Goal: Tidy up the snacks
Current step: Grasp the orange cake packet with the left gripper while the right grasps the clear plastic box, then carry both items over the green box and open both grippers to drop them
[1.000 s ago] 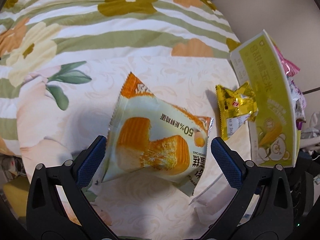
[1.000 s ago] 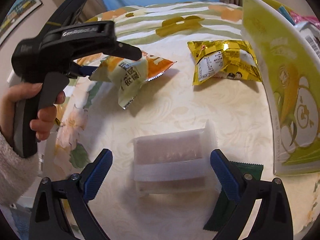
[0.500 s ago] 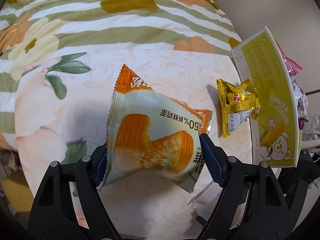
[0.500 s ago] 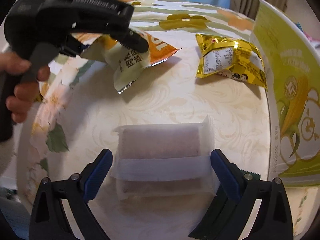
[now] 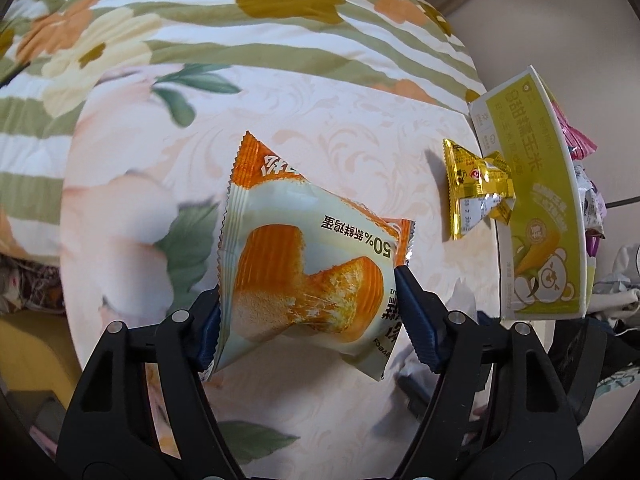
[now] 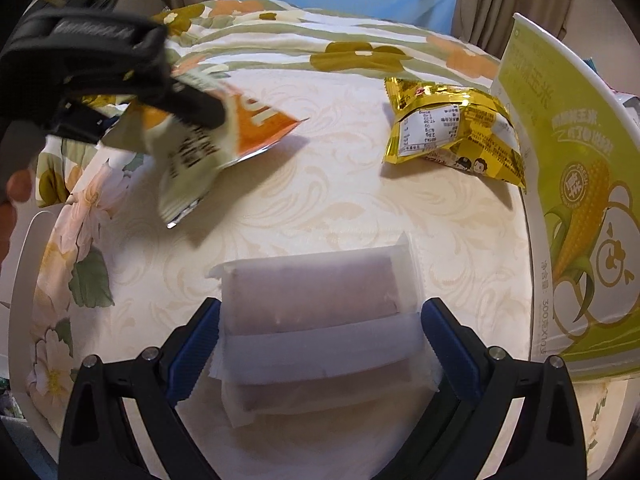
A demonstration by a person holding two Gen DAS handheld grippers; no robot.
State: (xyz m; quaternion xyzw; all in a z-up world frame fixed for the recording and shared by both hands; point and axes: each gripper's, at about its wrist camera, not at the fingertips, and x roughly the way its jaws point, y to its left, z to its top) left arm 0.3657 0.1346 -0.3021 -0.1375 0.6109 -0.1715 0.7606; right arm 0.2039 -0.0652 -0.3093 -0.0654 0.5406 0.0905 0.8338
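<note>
My left gripper is shut on an orange and pale-green cake packet and holds it above the cream table. The same packet hangs from the left gripper in the right wrist view. My right gripper has its blue pads touching both sides of a frosted white wrapped snack lying on the table. A gold foil snack bag lies at the far right, also in the left wrist view.
A green and yellow corn-print box stands upright along the table's right edge, with pink and white packets behind it. A floral striped bedcover lies beyond the table. A dark green packet's corner shows under the left gripper's right finger.
My left gripper closed on the cake packet and lifted it off the table. My right gripper moved forward and closed in on the white wrapped snack.
</note>
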